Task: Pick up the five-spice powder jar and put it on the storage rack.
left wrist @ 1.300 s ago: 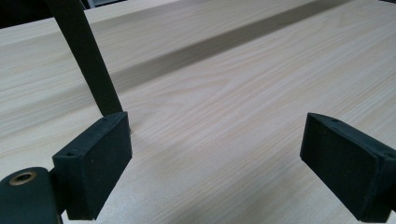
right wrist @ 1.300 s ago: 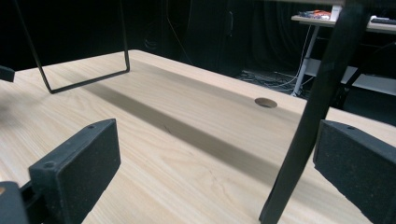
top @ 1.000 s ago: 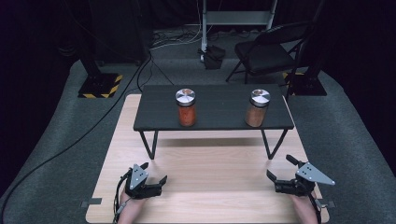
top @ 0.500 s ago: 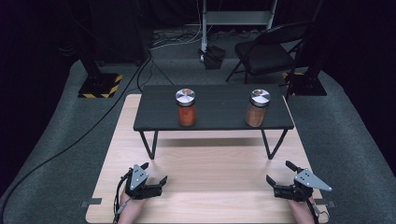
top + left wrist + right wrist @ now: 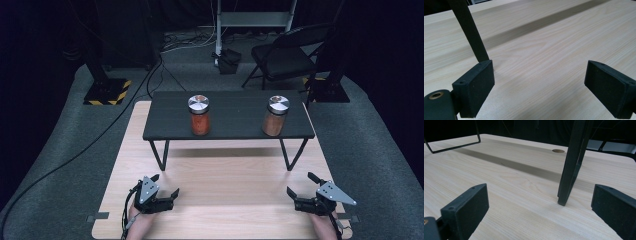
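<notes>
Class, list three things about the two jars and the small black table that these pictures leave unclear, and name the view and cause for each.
1. What fills the left jar and the right jar: high view, too small; only reddish and brownish fill shows.
2. Any labels on them: high view, too small and distant.
3. The top of the black table leg: right gripper view, cut off by the upper edge; the same happens to the leg in the left gripper view.
</notes>
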Demonstrator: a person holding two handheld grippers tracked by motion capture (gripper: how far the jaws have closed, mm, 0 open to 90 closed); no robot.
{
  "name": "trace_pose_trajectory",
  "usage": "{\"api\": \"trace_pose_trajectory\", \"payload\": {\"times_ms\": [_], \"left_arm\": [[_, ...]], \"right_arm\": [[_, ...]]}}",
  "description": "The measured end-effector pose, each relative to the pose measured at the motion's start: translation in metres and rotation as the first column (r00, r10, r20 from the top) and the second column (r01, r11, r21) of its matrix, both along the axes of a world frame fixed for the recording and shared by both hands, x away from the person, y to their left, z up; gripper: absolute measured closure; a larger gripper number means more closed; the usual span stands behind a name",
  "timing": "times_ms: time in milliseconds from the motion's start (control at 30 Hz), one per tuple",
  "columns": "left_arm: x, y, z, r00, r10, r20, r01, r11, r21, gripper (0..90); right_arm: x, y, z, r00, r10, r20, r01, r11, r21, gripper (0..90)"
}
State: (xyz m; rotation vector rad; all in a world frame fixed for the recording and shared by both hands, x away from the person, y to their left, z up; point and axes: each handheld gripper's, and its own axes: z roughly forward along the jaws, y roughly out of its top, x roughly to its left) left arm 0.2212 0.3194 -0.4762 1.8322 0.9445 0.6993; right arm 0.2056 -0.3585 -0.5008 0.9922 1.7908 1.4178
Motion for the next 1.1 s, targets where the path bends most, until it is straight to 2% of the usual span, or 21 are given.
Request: {"api": "trace_pose_trajectory", "payload": {"times_ms": [1100], "left_arm": [[0.001, -0.0001, 0.0005, 1.0, -0.005, -0.003, 0.005, 1.0, 0.004, 9.0]], "right_arm": [[0.0012, 0.0004, 0.0019, 0.9999, 0.008, -0.008, -0.008, 0.9999, -0.011, 1.8]]}}
